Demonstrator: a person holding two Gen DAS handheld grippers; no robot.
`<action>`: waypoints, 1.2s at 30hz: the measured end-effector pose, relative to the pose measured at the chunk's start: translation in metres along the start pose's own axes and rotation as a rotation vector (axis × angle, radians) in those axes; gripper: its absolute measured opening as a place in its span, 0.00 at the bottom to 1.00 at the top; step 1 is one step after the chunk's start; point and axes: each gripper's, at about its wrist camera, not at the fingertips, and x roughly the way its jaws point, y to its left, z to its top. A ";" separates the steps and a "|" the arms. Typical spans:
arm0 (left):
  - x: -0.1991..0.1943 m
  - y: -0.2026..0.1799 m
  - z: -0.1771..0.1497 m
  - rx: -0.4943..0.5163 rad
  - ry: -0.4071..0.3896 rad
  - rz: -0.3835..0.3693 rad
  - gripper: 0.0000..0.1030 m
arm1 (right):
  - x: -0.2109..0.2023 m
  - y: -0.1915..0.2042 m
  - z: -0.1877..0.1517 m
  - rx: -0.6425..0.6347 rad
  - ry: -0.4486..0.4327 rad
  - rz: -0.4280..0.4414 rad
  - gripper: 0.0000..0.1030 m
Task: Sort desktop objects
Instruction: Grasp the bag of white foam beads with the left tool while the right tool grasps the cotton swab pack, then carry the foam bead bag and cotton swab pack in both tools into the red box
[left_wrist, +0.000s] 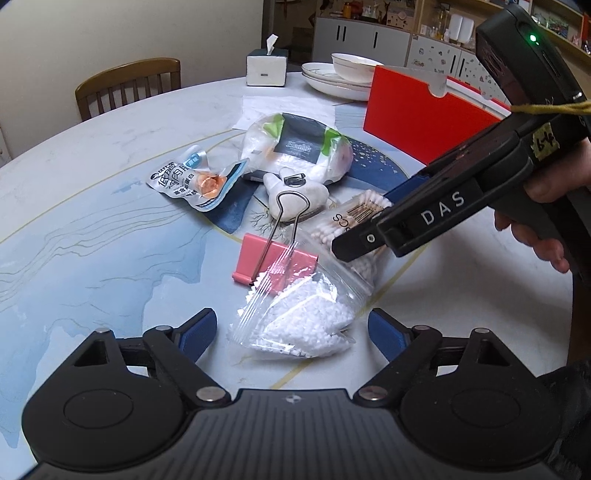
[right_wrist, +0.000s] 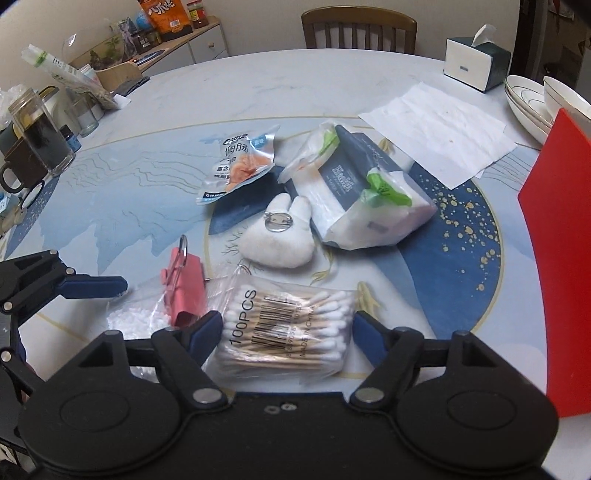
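Left gripper: jaws spread either side of the bag of white granules, pads clear of it. Right gripper: jaws apart astride the cotton swab pack, contact not discernible. Pink binder clip crowds the swabs at 10 o'clock. White plush at 12, tissue pack at 1, snack sachet beyond. Red board at 3

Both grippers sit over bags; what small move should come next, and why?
Probably close the right gripper on the cotton swab bag: its open jaws already straddle the pack, pads apparently not yet pressing. The left gripper likewise brackets the bag of white pellets.
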 end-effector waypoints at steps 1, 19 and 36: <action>0.000 -0.001 0.000 0.003 -0.001 -0.001 0.86 | 0.000 -0.001 0.000 -0.001 -0.001 0.002 0.73; 0.003 -0.013 0.003 0.044 0.021 0.047 0.45 | -0.009 -0.009 -0.009 -0.017 -0.007 -0.007 0.66; 0.001 -0.032 0.009 -0.019 0.039 0.039 0.34 | -0.038 -0.034 -0.034 0.022 -0.020 -0.017 0.65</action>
